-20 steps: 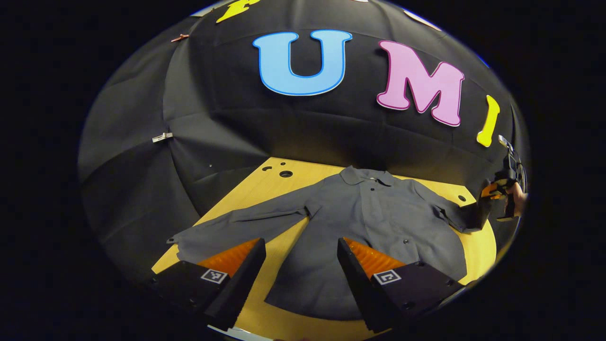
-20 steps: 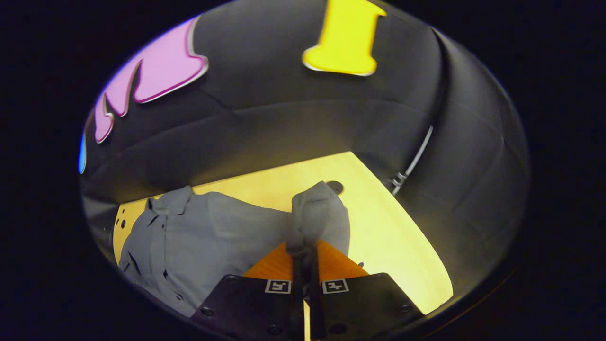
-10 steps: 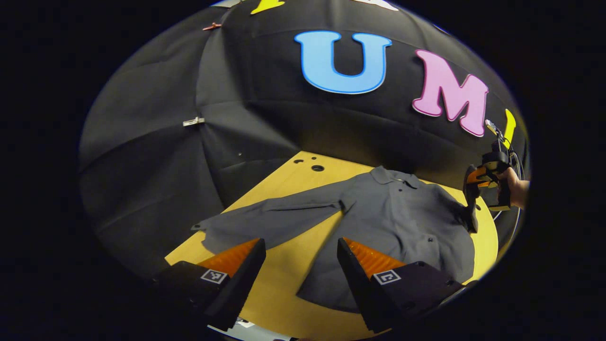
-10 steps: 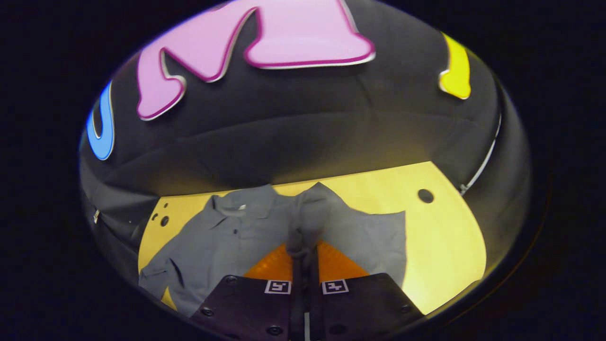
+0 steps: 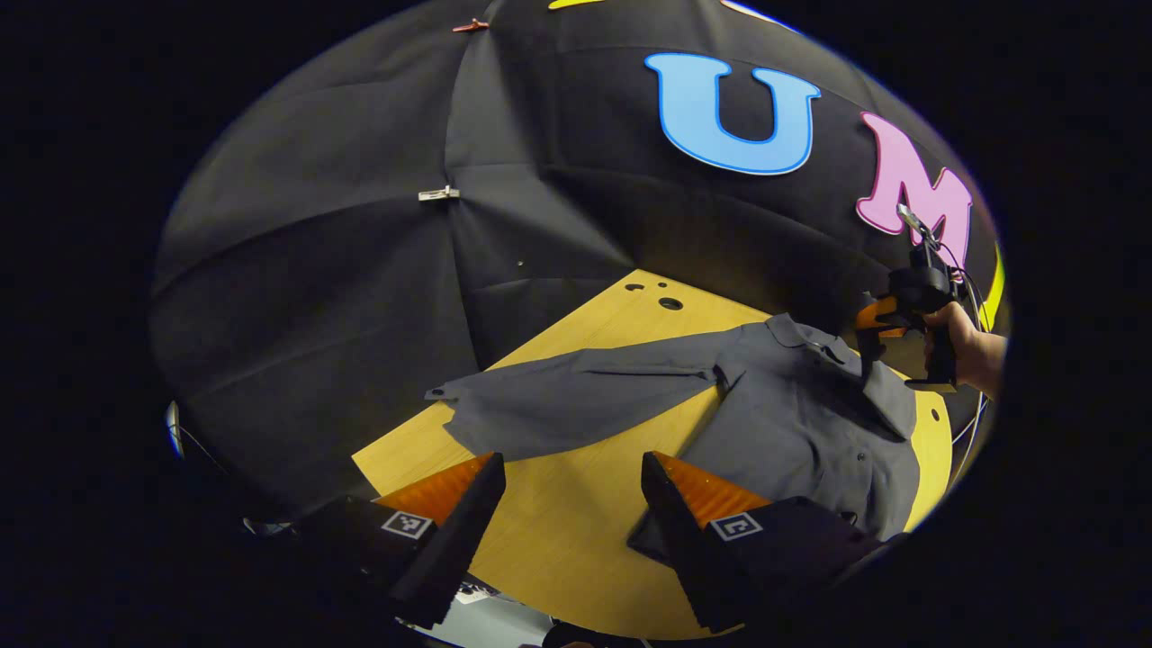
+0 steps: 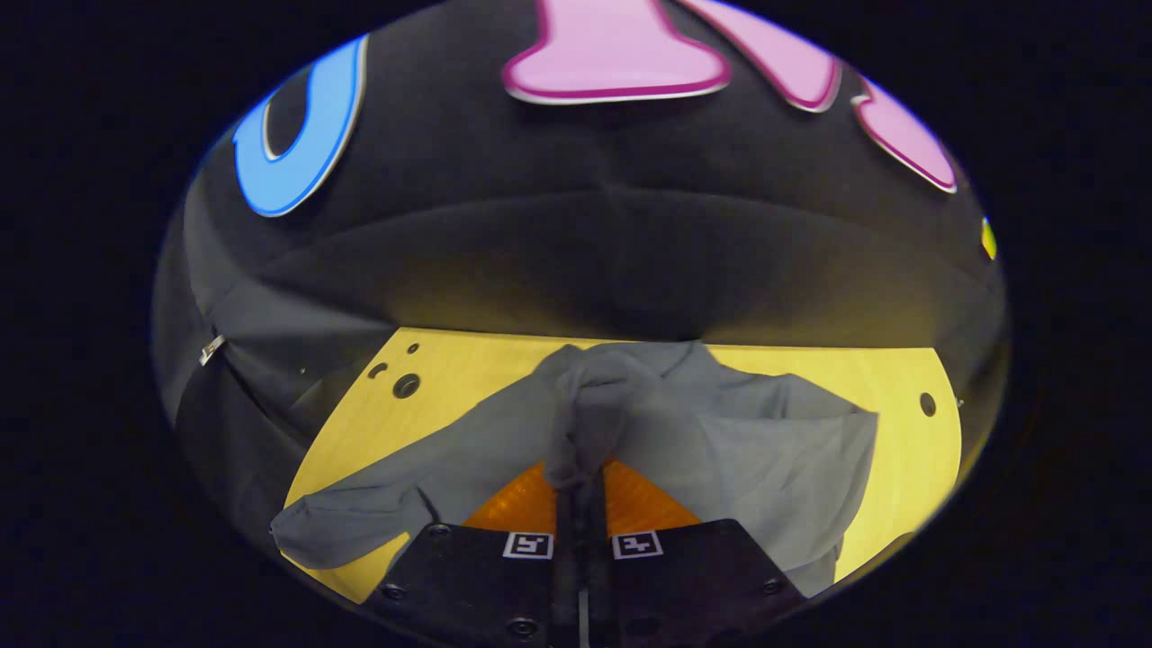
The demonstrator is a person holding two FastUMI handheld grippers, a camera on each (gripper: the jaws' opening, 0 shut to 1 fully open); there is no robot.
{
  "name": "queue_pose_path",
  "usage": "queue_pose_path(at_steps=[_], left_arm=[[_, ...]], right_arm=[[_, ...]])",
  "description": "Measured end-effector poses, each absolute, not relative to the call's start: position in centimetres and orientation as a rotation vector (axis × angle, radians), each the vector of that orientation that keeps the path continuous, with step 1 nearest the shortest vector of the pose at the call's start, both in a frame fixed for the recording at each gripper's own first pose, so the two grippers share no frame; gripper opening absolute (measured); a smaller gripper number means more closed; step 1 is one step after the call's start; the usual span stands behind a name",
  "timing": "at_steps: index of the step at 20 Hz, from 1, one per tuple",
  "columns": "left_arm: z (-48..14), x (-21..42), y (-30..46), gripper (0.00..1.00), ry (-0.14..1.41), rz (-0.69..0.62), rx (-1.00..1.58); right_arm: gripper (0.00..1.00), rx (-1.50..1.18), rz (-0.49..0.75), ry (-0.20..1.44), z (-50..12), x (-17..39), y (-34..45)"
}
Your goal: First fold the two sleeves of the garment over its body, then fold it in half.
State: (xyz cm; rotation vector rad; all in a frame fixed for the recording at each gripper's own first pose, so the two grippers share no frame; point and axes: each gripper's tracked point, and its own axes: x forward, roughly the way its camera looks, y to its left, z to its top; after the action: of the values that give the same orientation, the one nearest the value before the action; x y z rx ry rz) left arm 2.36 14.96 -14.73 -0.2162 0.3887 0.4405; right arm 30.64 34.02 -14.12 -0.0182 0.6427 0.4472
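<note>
Sleeve (image 6: 589, 409) carried over shirt (image 5: 801, 423), right tool (image 6: 579, 481) clamped

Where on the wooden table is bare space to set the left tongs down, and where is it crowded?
Bare wood lies in front of the left tongs, between the outstretched sleeve and the shirt body. Another bare strip of the table runs at the far edge beside the round holes. The collar side is crowded: the right tongs grip the other sleeve there.

This is a recording booth, not a home. Black cloth (image 5: 342, 270) pinned with clips (image 5: 438, 193) walls it in. A bare wooden table (image 5: 576, 531) with drilled holes (image 5: 670, 303) stands inside.
</note>
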Motion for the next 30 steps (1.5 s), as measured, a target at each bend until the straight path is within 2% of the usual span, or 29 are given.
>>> queue_pose_path(at_steps=[5,6,7,8,9,11,12,13,14,15,16,18,20,27,28,29,30], left_arm=[[-15.2,1.4,16.5,0.96,0.386,0.487,-0.244],[-15.5,1.3,16.9,1.0,0.388,0.496,-0.247],[-15.7,1.1,17.2,0.96,0.391,0.504,-0.249],[-16.0,1.0,17.4,1.0,0.398,0.511,-0.252],[-16.3,0.9,17.6,0.96,0.404,0.516,-0.26],[-16.6,0.9,17.9,0.96,0.405,0.524,-0.281],[-16.6,0.9,18.1,0.96,0.407,0.528,-0.285],[-16.7,0.9,18.3,0.96,0.407,0.532,-0.285],[-16.6,1.1,18.6,0.96,0.406,0.535,-0.279],[-16.7,1.4,19.0,0.96,0.403,0.541,-0.273],[-16.6,1.7,19.4,0.96,0.4,0.548,-0.267],[-16.6,2.5,20.4,0.96,0.399,0.559,-0.255],[-17.0,3.6,21.6,0.96,0.401,0.577,-0.249],[-20.4,7.4,26.5,0.96,0.494,0.641,-0.255],[-20.9,8.0,27.0,0.92,0.508,0.642,-0.24],[-21.5,8.3,27.7,0.96,0.524,0.642,-0.215],[-22.2,8.9,28.2,0.96,0.543,0.647,-0.199]], right_arm=[[0.09,-0.077,0.54,0.678,-17.7,28.1,41.1],[0.09,-0.091,0.561,0.681,-18.5,27.6,42.4],[0.09,-0.094,0.575,0.682,-19.2,27.2,43.6],[0.1,-0.094,0.588,0.687,-19.6,26.7,44.5],[0.11,-0.092,0.598,0.692,-20.0,26.3,45.1],[0.2,-0.092,0.612,0.701,-21.2,25.7,46.0],[0.29,-0.09,0.625,0.704,-21.2,25.2,46.3],[0.25,-0.09,0.639,0.706,-21.3,24.8,46.4],[0.49,-0.095,0.654,0.703,-21.4,24.5,46.4],[0.43,-0.096,0.668,0.685,-20.9,24.2,46.4],[0.6,-0.099,0.684,0.663,-20.4,24.0,46.3],[0.84,-0.125,0.686,0.622,-19.3,23.8,44.7],[1.0,-0.142,0.661,0.592,-18.3,23.7,42.4],[1.0,-0.161,0.505,0.56,-16.3,22.7,30.2],[1.0,-0.162,0.487,0.559,-16.2,22.4,28.6],[1.0,-0.159,0.468,0.566,-16.2,22.2,27.0],[0.99,-0.144,0.448,0.583,-16.3,21.6,25.4]])
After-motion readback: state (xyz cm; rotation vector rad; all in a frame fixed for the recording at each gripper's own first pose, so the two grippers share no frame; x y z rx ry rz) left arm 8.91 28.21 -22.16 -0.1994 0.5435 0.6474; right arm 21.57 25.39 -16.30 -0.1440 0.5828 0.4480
